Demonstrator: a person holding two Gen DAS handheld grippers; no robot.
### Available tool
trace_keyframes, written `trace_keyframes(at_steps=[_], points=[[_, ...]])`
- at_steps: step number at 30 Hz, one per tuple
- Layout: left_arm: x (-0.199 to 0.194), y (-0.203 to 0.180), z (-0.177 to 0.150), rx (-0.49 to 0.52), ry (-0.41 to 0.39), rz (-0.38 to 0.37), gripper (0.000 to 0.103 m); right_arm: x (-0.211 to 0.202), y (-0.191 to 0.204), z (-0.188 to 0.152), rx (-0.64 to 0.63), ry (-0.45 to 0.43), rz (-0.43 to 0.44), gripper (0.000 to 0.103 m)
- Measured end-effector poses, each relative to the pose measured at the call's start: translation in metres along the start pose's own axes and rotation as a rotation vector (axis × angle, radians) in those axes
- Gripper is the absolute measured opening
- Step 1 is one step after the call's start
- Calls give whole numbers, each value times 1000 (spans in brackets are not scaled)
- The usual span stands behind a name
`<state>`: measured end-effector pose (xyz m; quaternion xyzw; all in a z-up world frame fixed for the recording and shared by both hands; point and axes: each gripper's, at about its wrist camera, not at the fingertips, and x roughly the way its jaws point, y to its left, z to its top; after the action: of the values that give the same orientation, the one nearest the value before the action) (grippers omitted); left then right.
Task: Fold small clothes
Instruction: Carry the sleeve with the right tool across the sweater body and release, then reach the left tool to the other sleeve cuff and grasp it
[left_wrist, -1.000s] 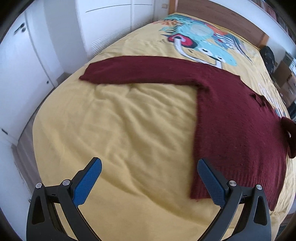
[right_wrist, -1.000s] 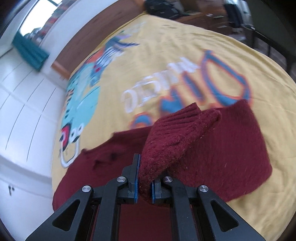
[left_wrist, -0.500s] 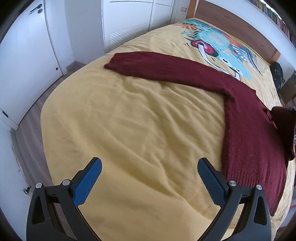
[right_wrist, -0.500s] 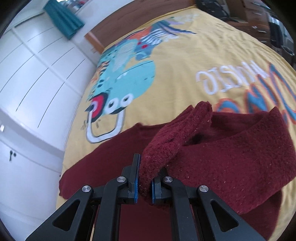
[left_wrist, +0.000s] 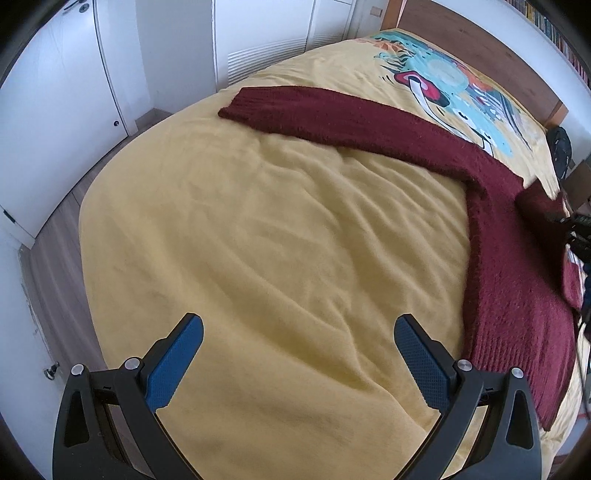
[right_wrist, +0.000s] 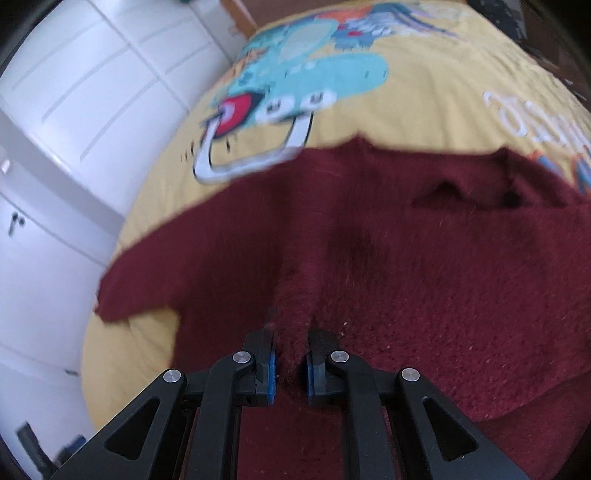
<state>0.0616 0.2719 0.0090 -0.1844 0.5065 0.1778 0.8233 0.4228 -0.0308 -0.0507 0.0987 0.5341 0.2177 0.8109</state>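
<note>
The right gripper (right_wrist: 290, 363) has swung across the bed and now has the far sleeve carried right over the body of the maroon sweater (right_wrist: 424, 280); a second ago that knit cuff stood up in a lifted hump, and now it lies low and stretched, with only a narrow ridge of wool running into the jaws. Those jaws are just starting to ease apart, the blue pads (right_wrist: 272, 373) a little off each other but with the wool still pinched between them. That reads as the first sleeve fold landing, release just beginning.

Over on the left, the left gripper (left_wrist: 297, 363) hangs wide and empty above the bare yellow duvet (left_wrist: 258, 240), having drifted further left, so the sweater sits at the right edge of its view. The other sleeve (left_wrist: 325, 114) lies stretched out flat toward the far left, near the white wardrobe doors (left_wrist: 62, 96). Judging by that, this sleeve is the next thing to fold in, and the open left gripper is the one closest to it
</note>
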Motion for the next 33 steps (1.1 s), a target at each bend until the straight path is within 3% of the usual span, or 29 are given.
trace_keyframes(at_steps=[3, 8, 10, 13, 21, 33], points=[[2, 4, 0, -7, 5, 7, 102, 20, -3, -14, -3, 48, 0, 17], [6, 5, 1, -5, 10, 21, 102, 28, -6, -26, 2, 56, 22, 23], [8, 3, 2, 2, 10, 23, 102, 26, -2, -27, -7, 56, 35, 36], [10, -1, 4, 9, 8, 24, 102, 27, 9, -30, -43, 68, 48, 39], [4, -10, 8, 36, -29, 33, 102, 25, 30, -40, -90, 84, 78, 41], [-16, -23, 9, 74, -58, 24, 102, -40, 29, -78, -113, 15, 32, 41]])
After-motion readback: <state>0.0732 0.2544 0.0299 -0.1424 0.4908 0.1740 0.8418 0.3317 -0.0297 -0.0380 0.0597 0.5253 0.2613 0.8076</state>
